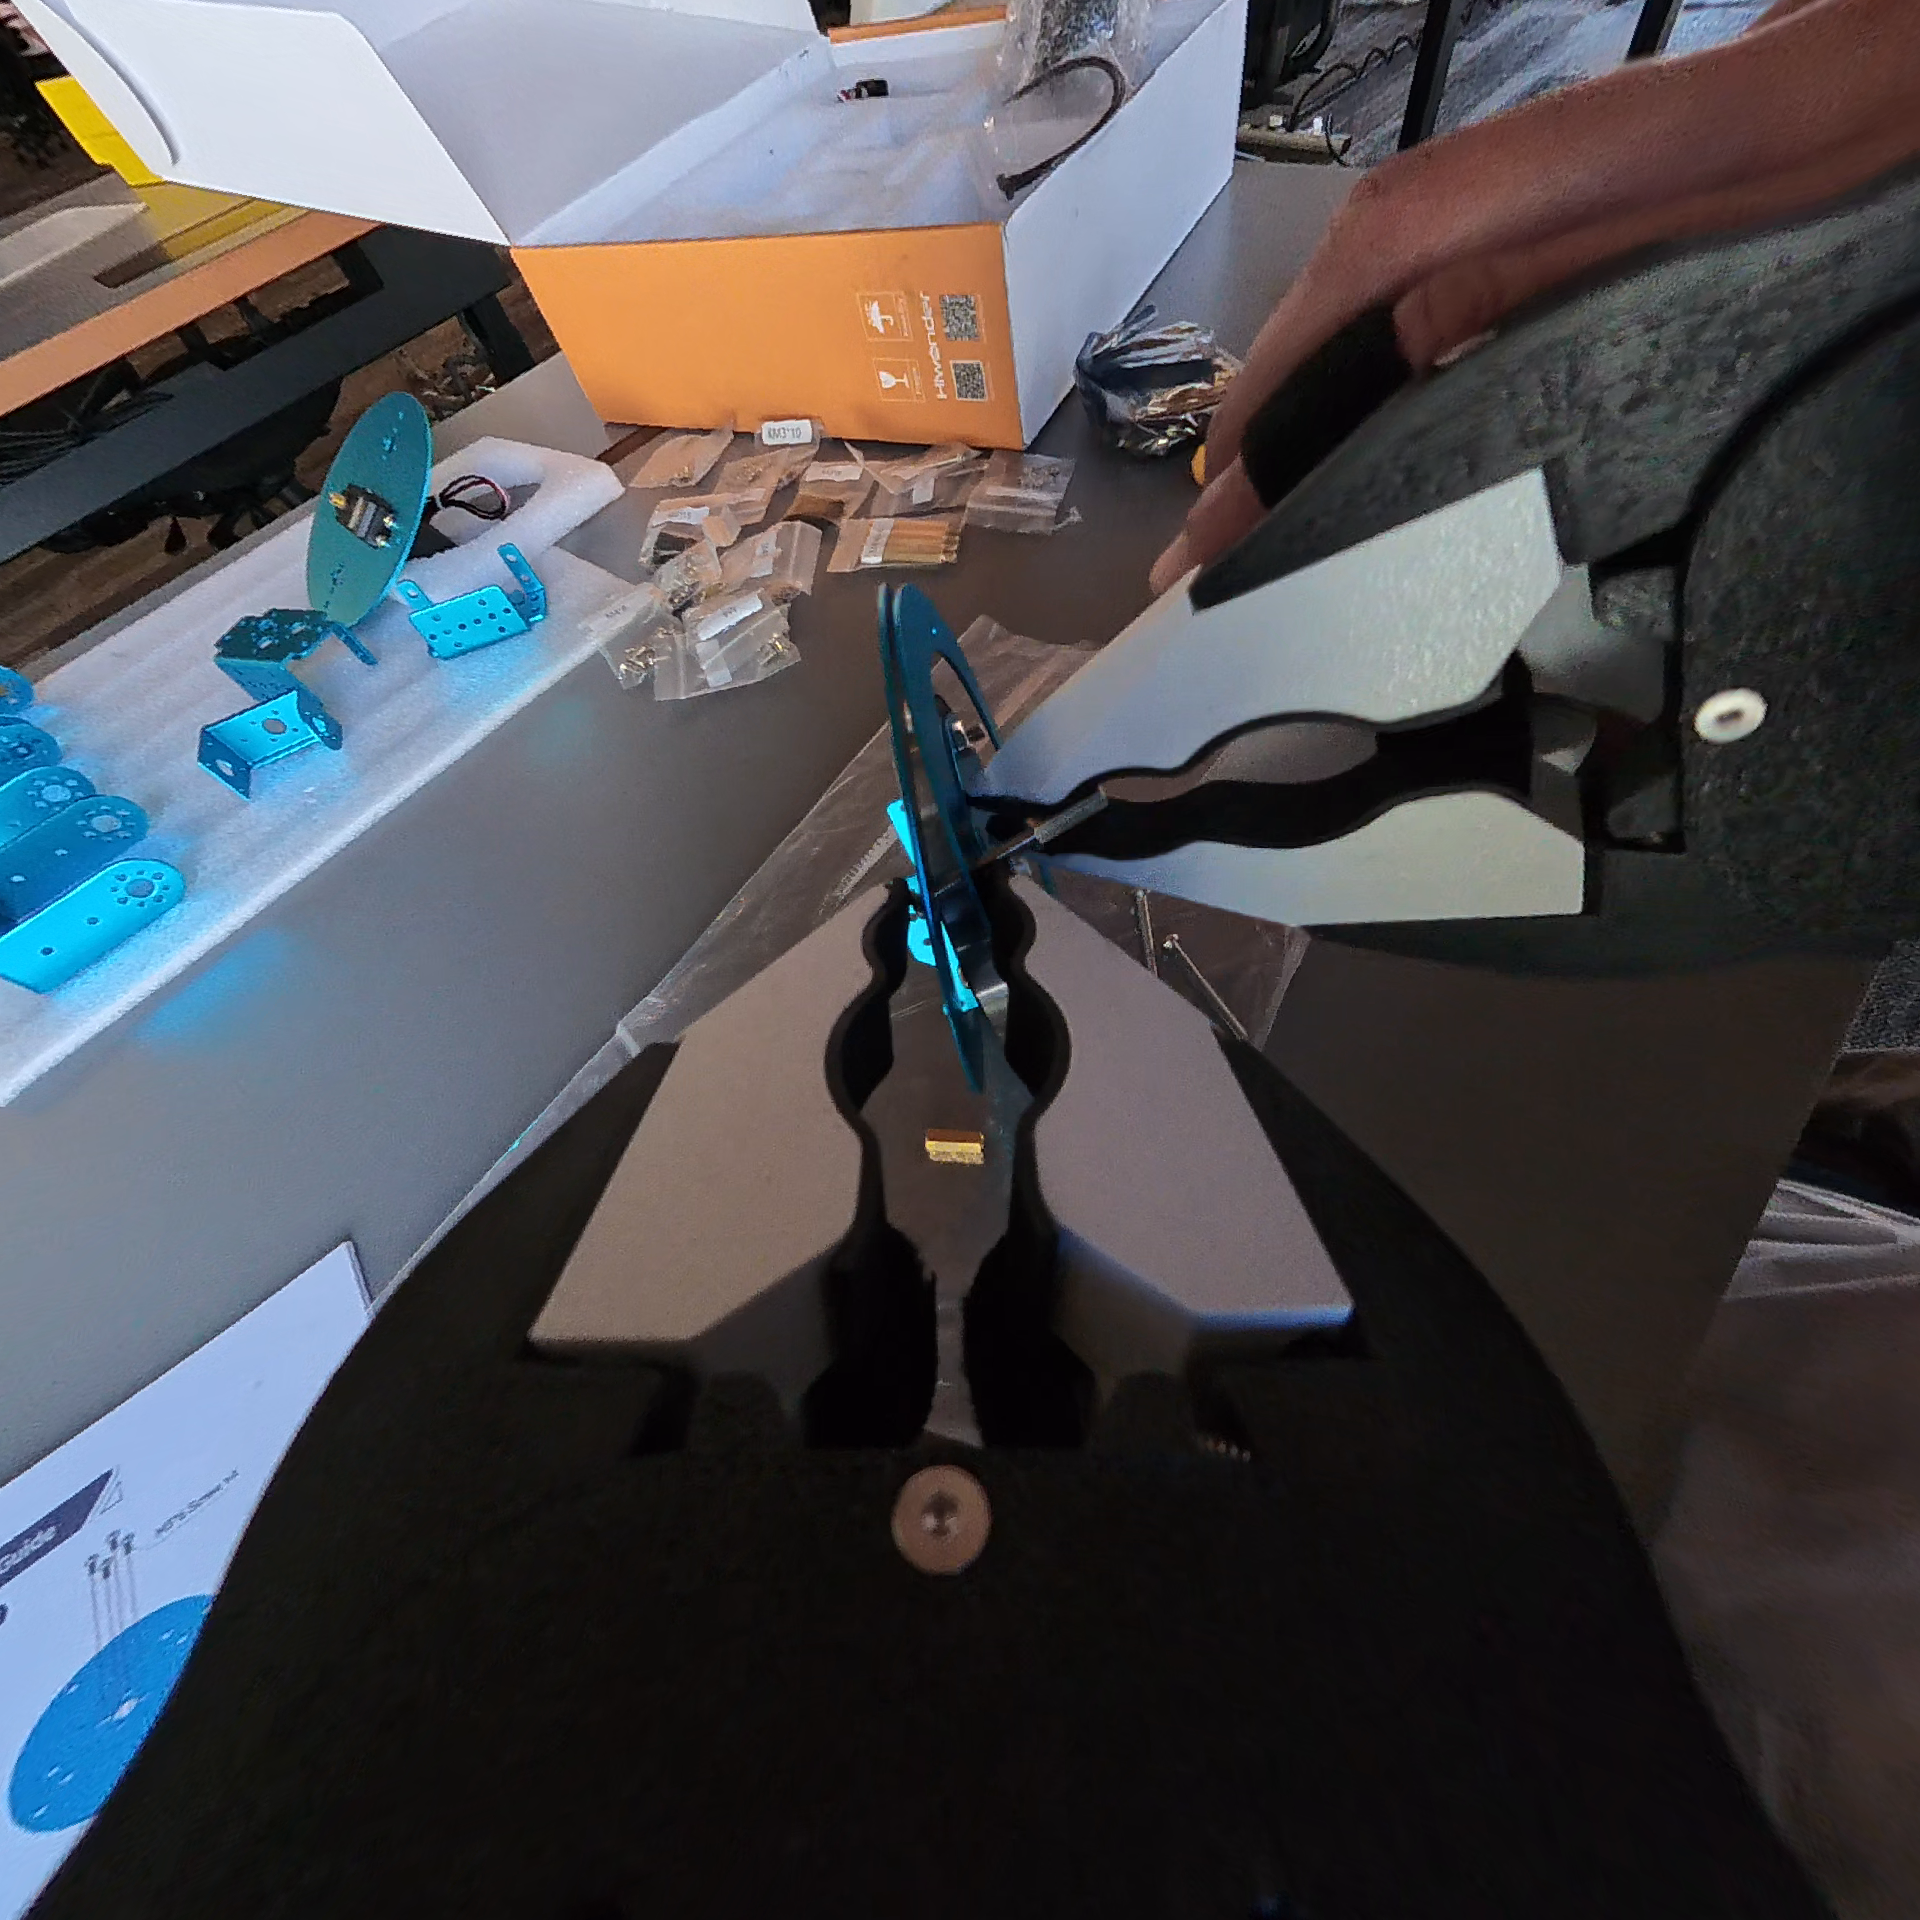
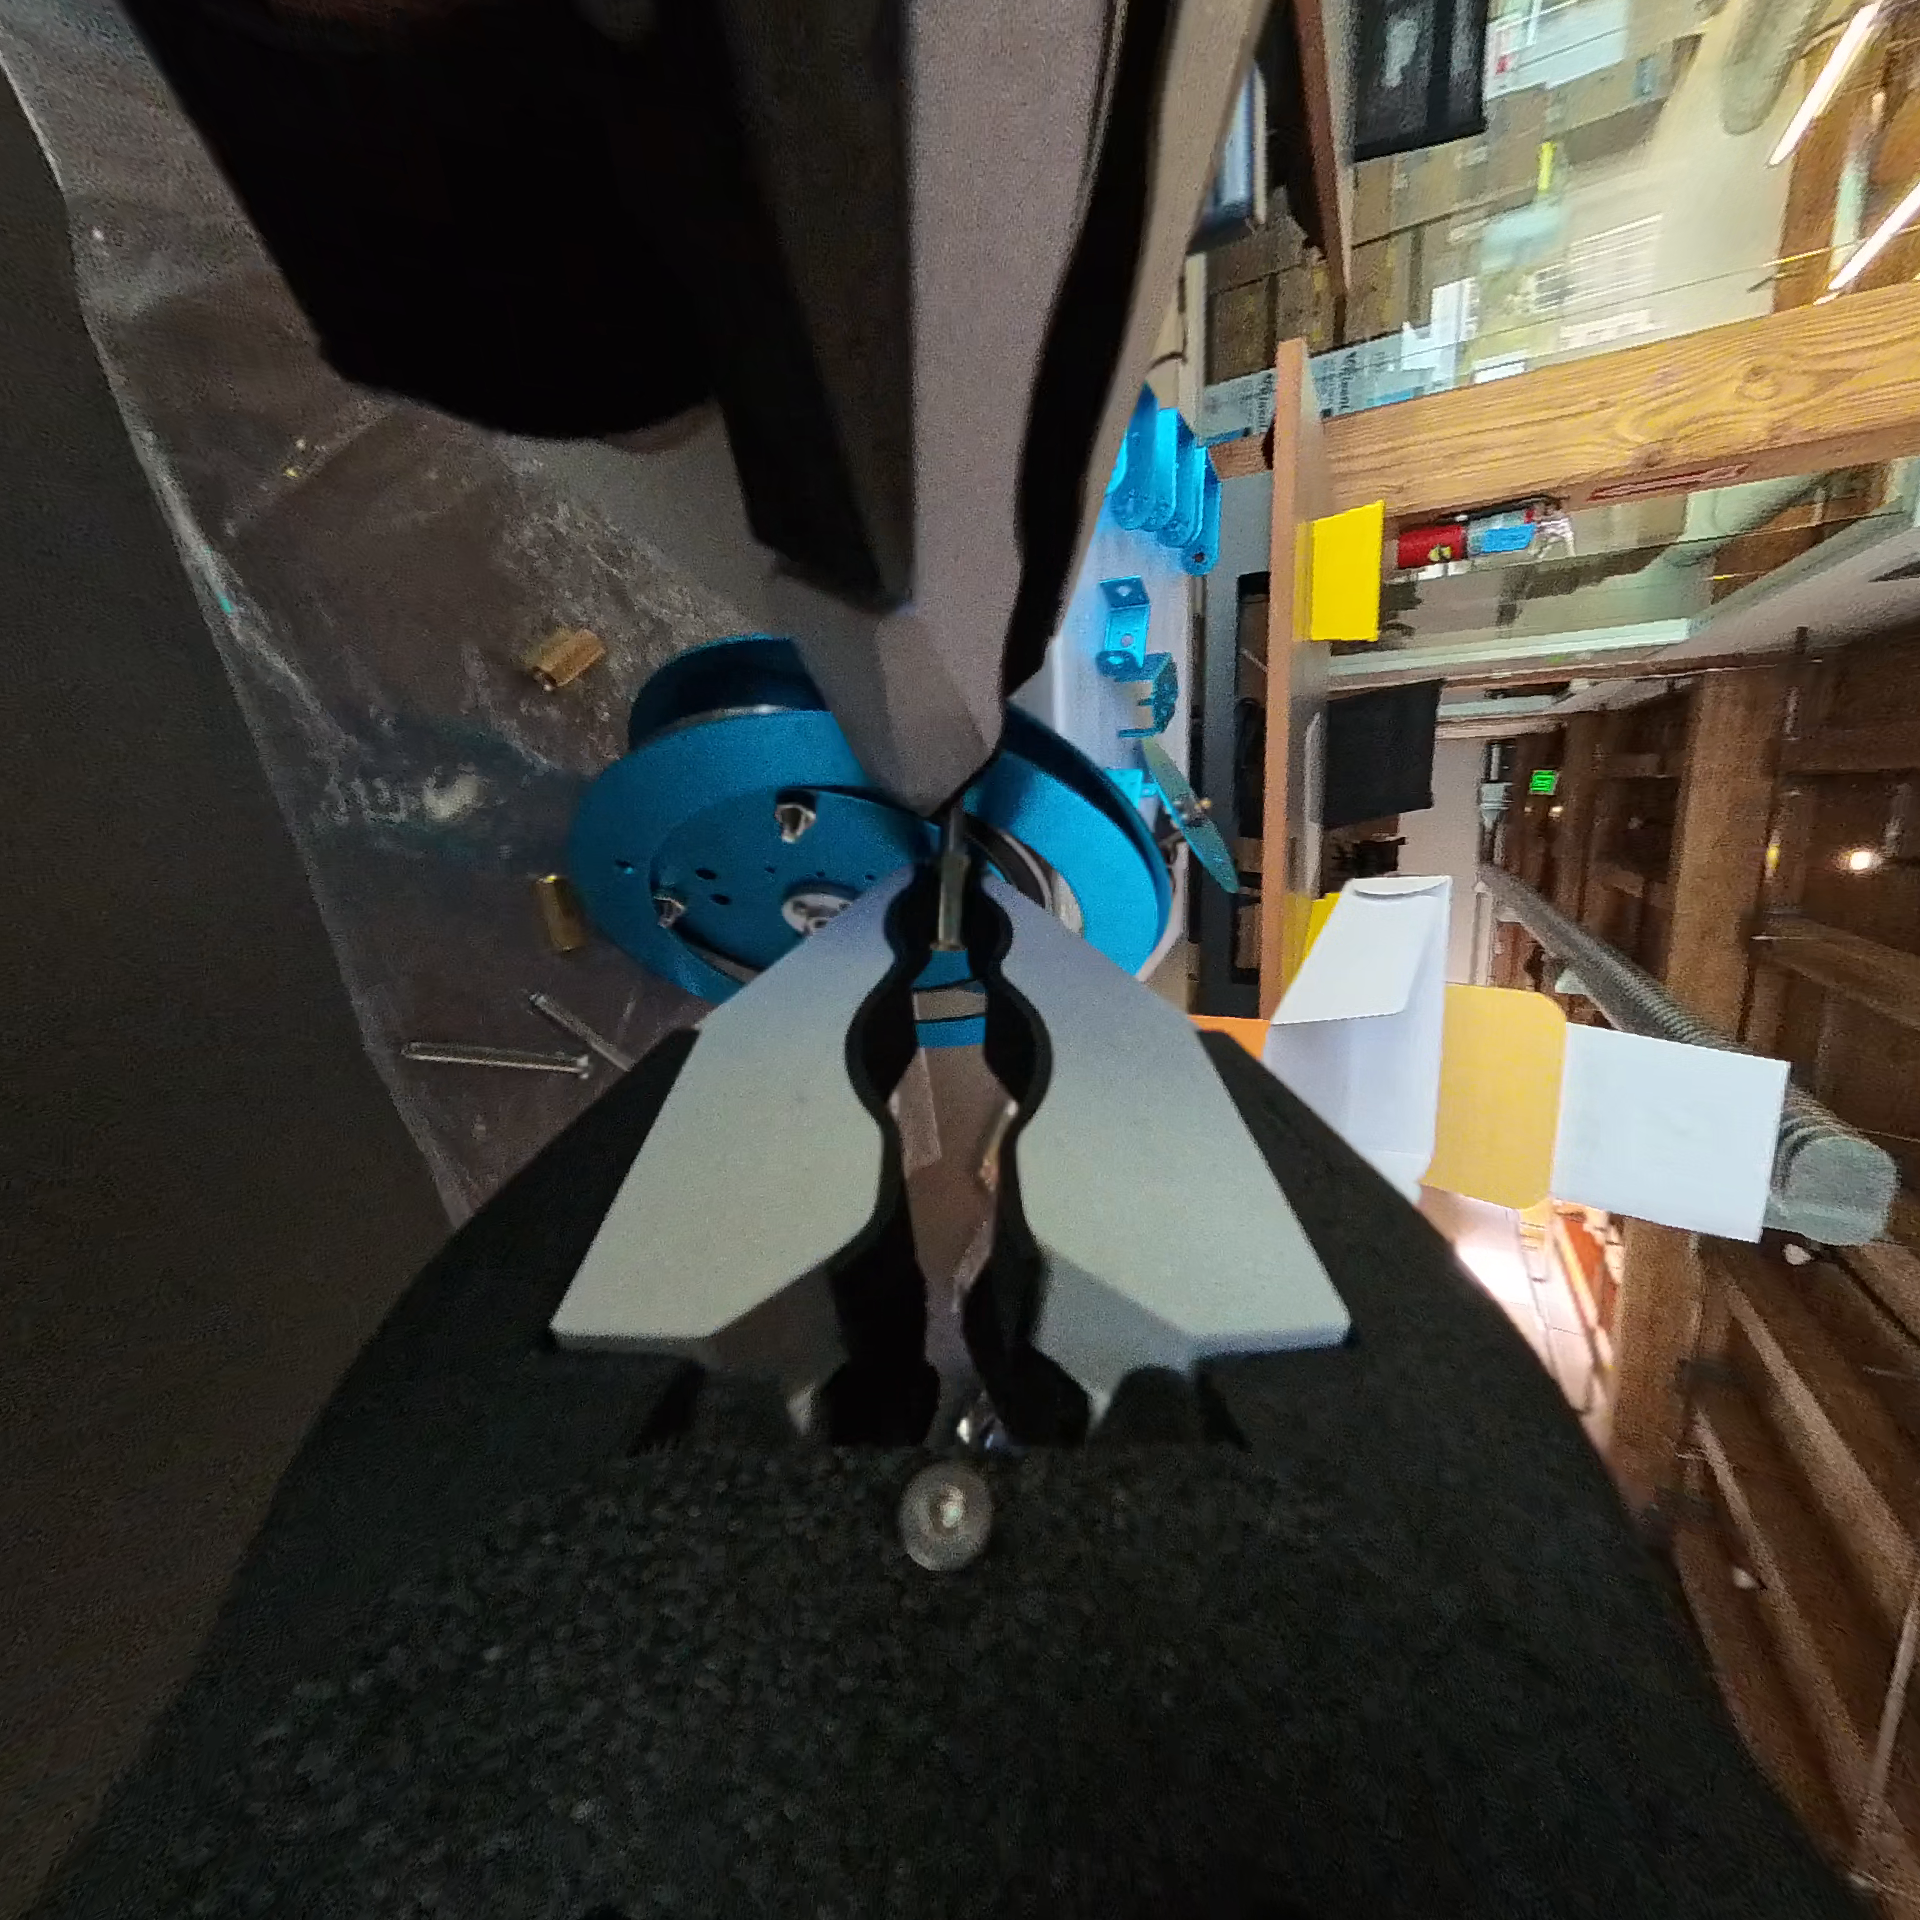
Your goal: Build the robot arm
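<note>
A blue metal double-disc assembly (image 1: 928, 727) stands on edge over a clear plastic bag on the grey table; the right wrist view shows its flat face (image 2: 717, 831) with screw holes. My left gripper (image 1: 951, 899) is shut on the assembly's lower edge; in the right wrist view it (image 2: 954, 792) comes in from above. My right gripper (image 2: 948, 883) is shut on a thin metal screw (image 2: 948, 899) whose tip is at the assembly's face. In the left wrist view the right gripper (image 1: 997, 821) comes in from the right, held by a hand (image 1: 1455, 291).
A brass standoff (image 1: 954, 1148) lies between my left fingers; two more (image 2: 561, 655) and long screws (image 2: 488, 1055) lie on the bag. Behind are small hardware bags (image 1: 748, 582), an open orange and white box (image 1: 769, 312), white foam (image 1: 436, 810) with blue brackets (image 1: 270, 727), and a printed sheet (image 1: 156, 1455).
</note>
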`<state>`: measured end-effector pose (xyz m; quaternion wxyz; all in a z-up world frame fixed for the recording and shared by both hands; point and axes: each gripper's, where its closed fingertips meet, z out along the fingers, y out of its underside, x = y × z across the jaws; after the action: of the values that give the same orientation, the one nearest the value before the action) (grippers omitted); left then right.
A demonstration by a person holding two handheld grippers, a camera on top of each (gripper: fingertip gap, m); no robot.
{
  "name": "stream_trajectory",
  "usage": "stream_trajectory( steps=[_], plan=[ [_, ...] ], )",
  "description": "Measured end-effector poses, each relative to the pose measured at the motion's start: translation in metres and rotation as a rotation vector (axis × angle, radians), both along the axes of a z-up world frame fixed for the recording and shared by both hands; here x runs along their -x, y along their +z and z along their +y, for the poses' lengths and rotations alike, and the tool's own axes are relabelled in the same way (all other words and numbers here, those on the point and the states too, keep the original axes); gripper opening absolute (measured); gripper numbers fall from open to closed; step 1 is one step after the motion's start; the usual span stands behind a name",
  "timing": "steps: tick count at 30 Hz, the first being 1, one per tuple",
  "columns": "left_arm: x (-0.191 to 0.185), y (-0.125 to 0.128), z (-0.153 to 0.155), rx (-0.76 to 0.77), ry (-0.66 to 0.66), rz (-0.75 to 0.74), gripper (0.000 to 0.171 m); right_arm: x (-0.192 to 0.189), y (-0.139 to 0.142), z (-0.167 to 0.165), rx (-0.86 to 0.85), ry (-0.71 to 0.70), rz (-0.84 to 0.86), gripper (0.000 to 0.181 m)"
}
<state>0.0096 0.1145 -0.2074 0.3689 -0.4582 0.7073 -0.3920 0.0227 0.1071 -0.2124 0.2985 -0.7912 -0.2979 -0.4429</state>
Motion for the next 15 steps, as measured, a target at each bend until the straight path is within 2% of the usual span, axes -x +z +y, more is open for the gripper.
stream_trajectory(
  steps=[4,5,6,9,12,14,15],
  plan=[
    [-0.002,0.000,-0.001,-0.002,-0.001,0.002,0.014,-0.001,-0.004,-0.003,0.041,-0.024,0.146,0.004],
    [-0.001,-0.001,-0.001,-0.007,-0.002,0.005,0.014,0.000,-0.007,-0.004,0.056,-0.040,0.239,0.004],
    [-0.001,-0.001,-0.002,-0.004,-0.005,0.006,0.014,0.004,-0.010,-0.006,0.074,-0.061,0.399,0.004],
    [0.002,-0.001,-0.005,0.025,-0.025,-0.002,0.015,0.024,-0.016,-0.013,0.160,-0.135,1.112,0.003],
    [0.001,0.000,-0.005,0.024,-0.025,-0.005,0.015,0.040,-0.011,-0.015,0.236,-0.175,1.724,0.003],
    [0.000,0.000,-0.005,0.015,-0.021,-0.007,0.015,0.045,-0.006,-0.015,0.273,-0.196,2.017,0.003],
    [0.000,0.000,-0.005,0.009,-0.021,-0.007,0.015,0.045,-0.005,-0.015,0.261,-0.195,2.064,0.003]
  ],
)
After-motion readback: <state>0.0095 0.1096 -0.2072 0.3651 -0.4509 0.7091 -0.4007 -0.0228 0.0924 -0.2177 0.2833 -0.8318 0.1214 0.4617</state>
